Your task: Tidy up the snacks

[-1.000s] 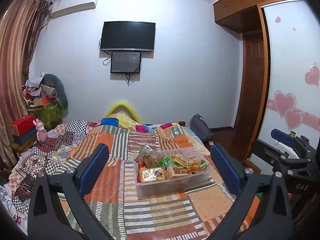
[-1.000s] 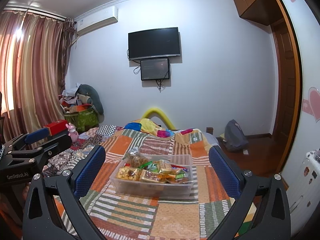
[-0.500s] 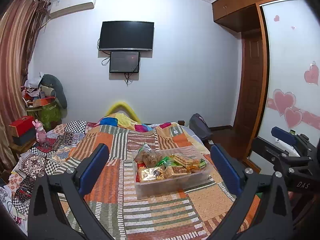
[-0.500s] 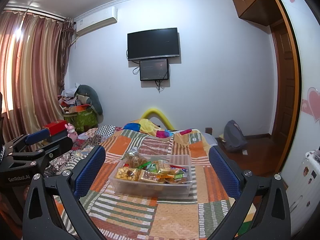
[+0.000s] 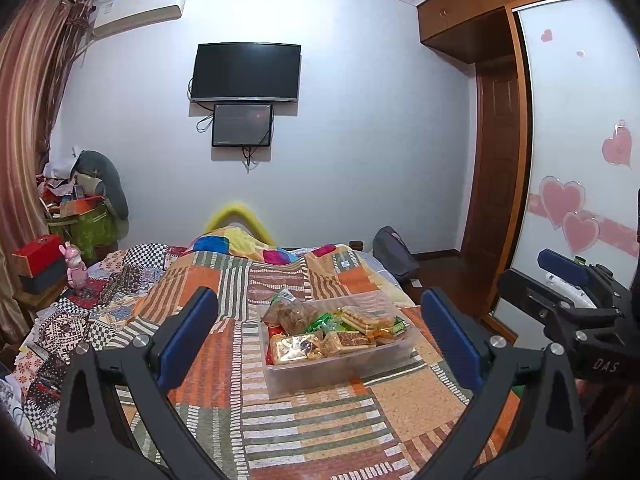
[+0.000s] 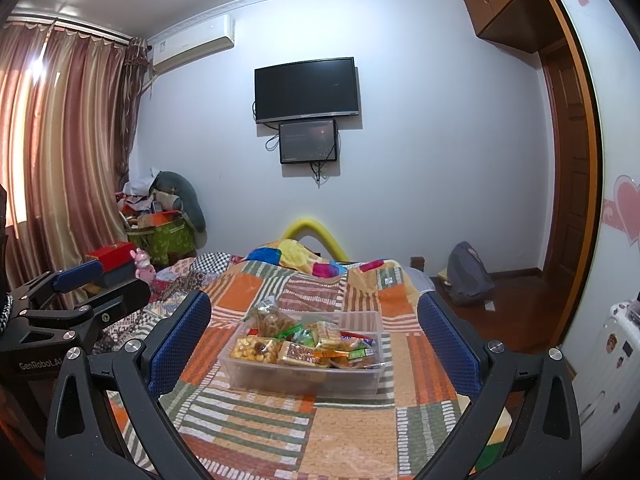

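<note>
A: While both tools hung above the patchwork quilt (image 6: 256, 432), where lay the snacks?

B: Wrapped snack packets (image 6: 304, 344) all sat heaped inside a clear plastic tub (image 6: 304, 380) mid-bed. None lay loose on the quilt.

A: Fingers?

B: Left gripper (image 5: 320, 336) spread wide, empty. Right gripper (image 6: 314, 338) likewise.

A: Stage?

B: Fits snacks gathered into the tub, or a tub awaiting sorting. Could not tell.
</note>
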Motion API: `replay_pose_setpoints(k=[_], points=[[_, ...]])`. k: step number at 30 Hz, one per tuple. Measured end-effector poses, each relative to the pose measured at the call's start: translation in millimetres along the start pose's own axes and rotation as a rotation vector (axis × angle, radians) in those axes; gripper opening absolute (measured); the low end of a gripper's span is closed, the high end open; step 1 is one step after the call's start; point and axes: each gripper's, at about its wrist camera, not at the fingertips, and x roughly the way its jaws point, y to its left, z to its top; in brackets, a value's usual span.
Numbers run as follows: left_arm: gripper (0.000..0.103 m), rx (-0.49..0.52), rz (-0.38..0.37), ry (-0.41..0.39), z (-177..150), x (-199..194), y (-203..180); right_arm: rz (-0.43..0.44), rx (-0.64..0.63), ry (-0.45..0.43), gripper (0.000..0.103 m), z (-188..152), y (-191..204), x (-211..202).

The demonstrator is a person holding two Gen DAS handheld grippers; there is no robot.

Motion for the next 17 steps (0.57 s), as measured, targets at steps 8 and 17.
replay_pose_setpoints(k=[8, 17], points=[[0.103, 0.000, -0.006, 0.003, 0.4, -1.2, 3.6, -0.004, 0.002, -0.005, 0.103, 3.0, 0.5, -3.2], [0.103, -0.007, -0.019, 0.010, 0.7, -1.6, 5.1, -0.004, 0.004, 0.005, 0.103, 2.2, 1.3, -1.8]])
